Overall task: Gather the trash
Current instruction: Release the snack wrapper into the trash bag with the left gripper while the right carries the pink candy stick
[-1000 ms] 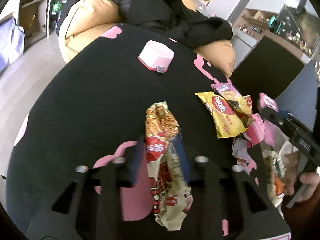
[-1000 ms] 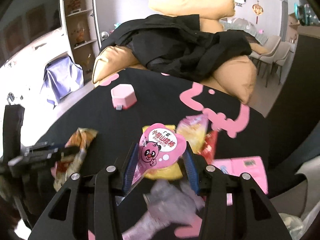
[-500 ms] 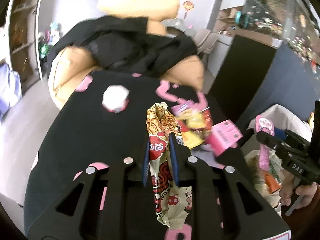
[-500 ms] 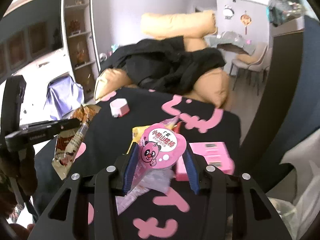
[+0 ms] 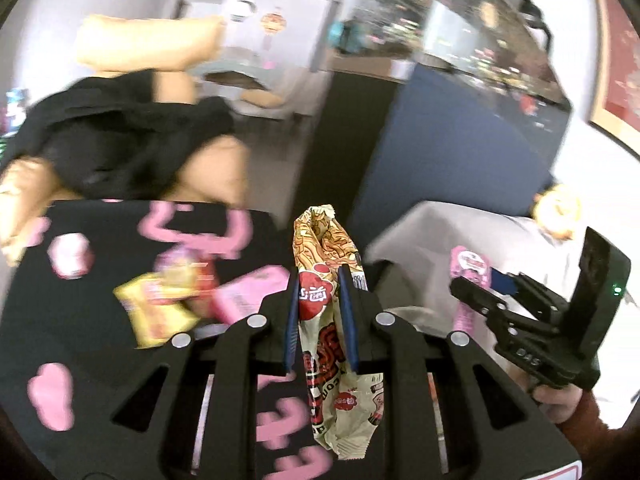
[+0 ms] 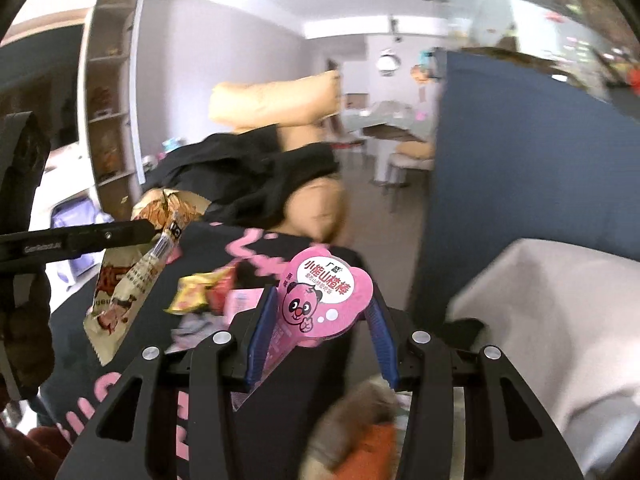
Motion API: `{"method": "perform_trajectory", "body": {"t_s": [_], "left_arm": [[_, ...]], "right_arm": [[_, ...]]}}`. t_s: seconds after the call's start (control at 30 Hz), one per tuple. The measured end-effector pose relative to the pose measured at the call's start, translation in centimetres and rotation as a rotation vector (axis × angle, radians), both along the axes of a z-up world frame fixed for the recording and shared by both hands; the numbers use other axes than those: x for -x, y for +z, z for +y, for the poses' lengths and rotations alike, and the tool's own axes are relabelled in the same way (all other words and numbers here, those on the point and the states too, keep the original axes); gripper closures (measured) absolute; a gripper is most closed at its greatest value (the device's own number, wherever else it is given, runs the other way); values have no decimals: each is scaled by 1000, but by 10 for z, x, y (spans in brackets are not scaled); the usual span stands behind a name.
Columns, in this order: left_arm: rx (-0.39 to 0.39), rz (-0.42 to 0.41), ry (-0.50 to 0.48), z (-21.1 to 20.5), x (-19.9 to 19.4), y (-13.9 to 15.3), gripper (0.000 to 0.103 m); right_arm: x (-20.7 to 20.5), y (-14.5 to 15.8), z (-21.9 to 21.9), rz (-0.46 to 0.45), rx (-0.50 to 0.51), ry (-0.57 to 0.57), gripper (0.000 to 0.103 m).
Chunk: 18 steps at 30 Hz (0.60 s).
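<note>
The left gripper (image 5: pixel 319 280) was clamped narrowly on a cream-and-red noodle wrapper (image 5: pixel 325 248) — the packet stood up between the blue pads and hung below them, lifted clear of the black cloth with pink patterns (image 5: pixel 100 344). The right gripper (image 6: pixel 323 312) was held about half open, its pads closed on a pink bear-printed snack pack (image 6: pixel 325 295). More wrappers — a yellow packet (image 5: pixel 154 310) and a pink box (image 5: pixel 244 294) — were left lying on the cloth. A white bag (image 6: pixel 560 320) was seen just beside the right gripper.
</note>
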State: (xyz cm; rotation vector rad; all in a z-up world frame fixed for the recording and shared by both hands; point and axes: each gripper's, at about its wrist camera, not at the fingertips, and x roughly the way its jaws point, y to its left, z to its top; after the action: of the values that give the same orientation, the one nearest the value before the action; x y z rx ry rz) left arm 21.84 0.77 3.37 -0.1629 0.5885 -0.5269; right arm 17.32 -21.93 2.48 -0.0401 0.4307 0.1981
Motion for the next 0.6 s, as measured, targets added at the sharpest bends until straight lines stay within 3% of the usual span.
{"method": "perform_trajectory", "body": {"t_s": [0.13,0.33,0.5,0.6], "left_arm": [[58,51,-135,-57,-6,-11,85],[119,230,-275,-138,-28,-67,85],[60,319,-316,-198,-41,-124,85],[28,366,-327,-213,-46,-147,85]], "right_arm": [[17,0,-52,-13,-20,-105,60],[35,-14,-115,-1,-55,-229,60],[43,-30,-137,21,-84,-274,60],[40,-42,-141,39,-65,-285,61]]}}
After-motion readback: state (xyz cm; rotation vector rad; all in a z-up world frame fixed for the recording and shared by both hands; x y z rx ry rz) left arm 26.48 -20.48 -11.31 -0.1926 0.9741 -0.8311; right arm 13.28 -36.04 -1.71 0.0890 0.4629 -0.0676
